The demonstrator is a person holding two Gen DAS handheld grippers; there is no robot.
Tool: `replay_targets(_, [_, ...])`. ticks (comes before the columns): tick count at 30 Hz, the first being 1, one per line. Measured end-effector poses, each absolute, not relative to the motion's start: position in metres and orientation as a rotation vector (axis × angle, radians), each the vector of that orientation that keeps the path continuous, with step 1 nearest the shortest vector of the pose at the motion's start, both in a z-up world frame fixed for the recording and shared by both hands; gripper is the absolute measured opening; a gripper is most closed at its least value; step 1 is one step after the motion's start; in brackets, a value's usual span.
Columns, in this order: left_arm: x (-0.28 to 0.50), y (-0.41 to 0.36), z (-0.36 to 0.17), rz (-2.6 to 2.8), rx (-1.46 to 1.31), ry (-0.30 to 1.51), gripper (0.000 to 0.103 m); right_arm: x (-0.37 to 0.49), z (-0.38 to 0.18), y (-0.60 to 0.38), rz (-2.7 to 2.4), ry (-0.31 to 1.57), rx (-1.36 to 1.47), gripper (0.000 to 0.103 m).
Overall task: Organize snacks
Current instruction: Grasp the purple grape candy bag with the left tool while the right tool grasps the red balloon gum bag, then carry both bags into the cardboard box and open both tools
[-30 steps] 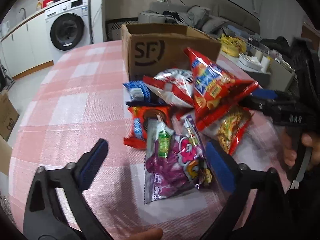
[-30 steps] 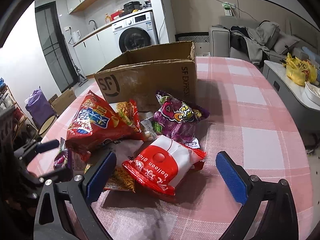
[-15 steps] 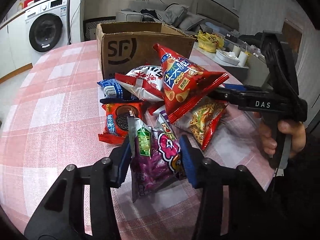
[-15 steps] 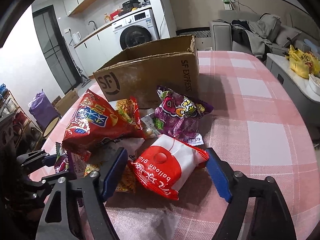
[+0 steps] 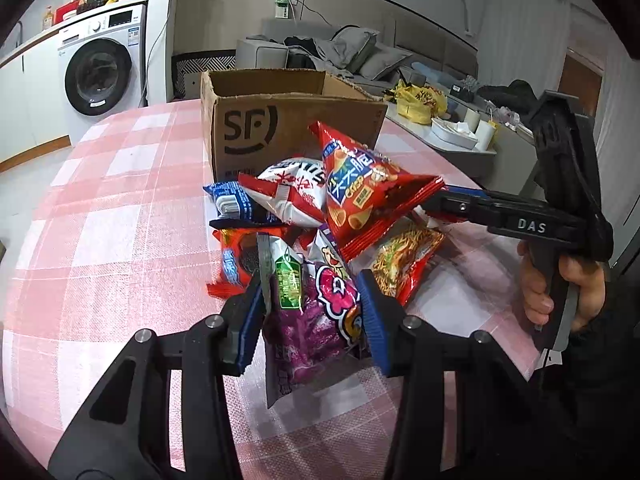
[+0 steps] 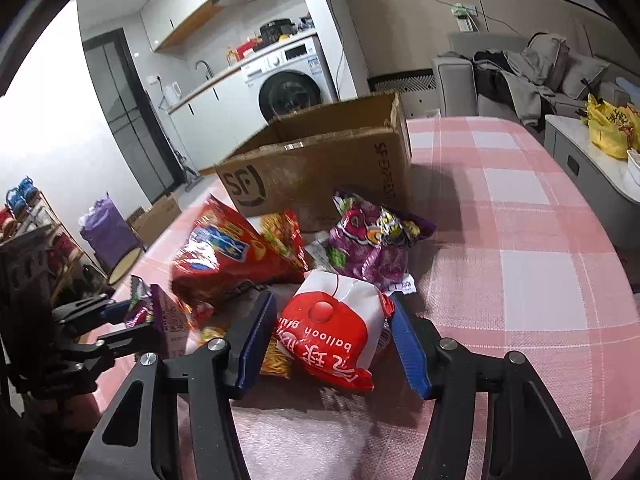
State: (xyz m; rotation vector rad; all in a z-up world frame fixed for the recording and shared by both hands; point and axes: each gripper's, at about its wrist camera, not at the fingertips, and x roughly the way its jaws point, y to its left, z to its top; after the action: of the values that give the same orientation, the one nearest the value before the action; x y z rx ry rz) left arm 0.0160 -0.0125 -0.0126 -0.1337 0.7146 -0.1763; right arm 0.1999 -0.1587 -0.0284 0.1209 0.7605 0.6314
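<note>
Two grippers at the snack heap in front of the cardboard box point(image 5: 280, 128) on the pink checked table point(image 5: 120, 216). Left gripper point(image 5: 312, 312) clamped on a purple packet point(image 5: 316, 320) at the heap's near edge. Right gripper point(image 6: 332, 340) jaws closing around a red-and-white bag point(image 6: 336, 332), pads touching its sides.
</note>
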Motion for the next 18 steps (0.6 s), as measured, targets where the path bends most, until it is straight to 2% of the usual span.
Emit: replay_targets(18, [0.008, -0.002, 0.068, -0.114, -0.127, 0.530, 0.042, 0.174, 0.043, -0.169, 0.665, 0.587, 0.165, 0.058])
